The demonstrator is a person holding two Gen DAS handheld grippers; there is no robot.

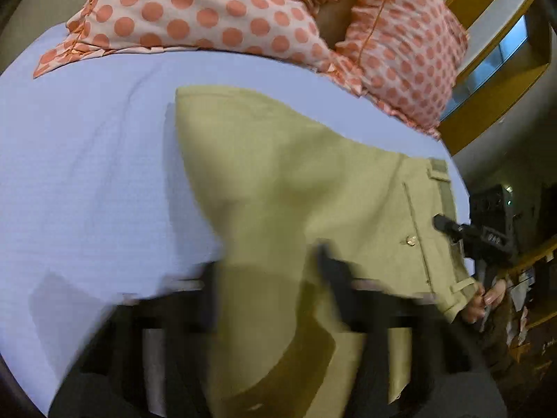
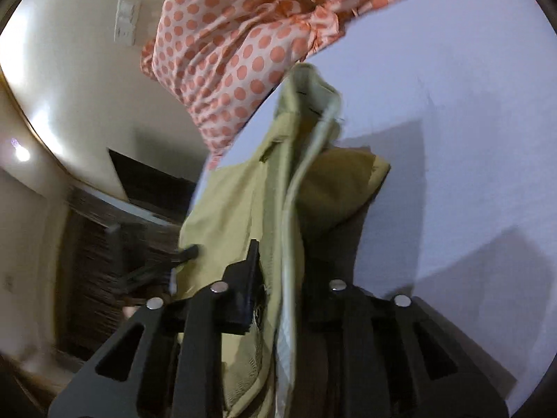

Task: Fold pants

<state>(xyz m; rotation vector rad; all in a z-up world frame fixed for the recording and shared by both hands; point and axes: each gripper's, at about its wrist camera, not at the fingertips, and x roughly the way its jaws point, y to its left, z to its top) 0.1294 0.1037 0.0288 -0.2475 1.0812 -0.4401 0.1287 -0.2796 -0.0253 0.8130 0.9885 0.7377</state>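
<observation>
**Both grippers pinching the pants, waist end hanging off the bed**

Closest in, the left gripper [image 1: 268,278] is clamped on a khaki fold of the pants [image 1: 296,174]. The right gripper [image 2: 278,275] is closed over the waistband edge. The garment's length runs away from both tools, across the lavender sheet [image 1: 87,156] toward the polka-dot pillows [image 1: 209,10].

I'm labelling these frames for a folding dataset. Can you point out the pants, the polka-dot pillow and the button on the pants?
pants [image 1: 278,160]: left wrist view, on the flat seat fabric.
polka-dot pillow [image 1: 195,10]: left wrist view, on its dotted face.
button [image 1: 411,240]: left wrist view, on the button beside the back-pocket seam.
</observation>
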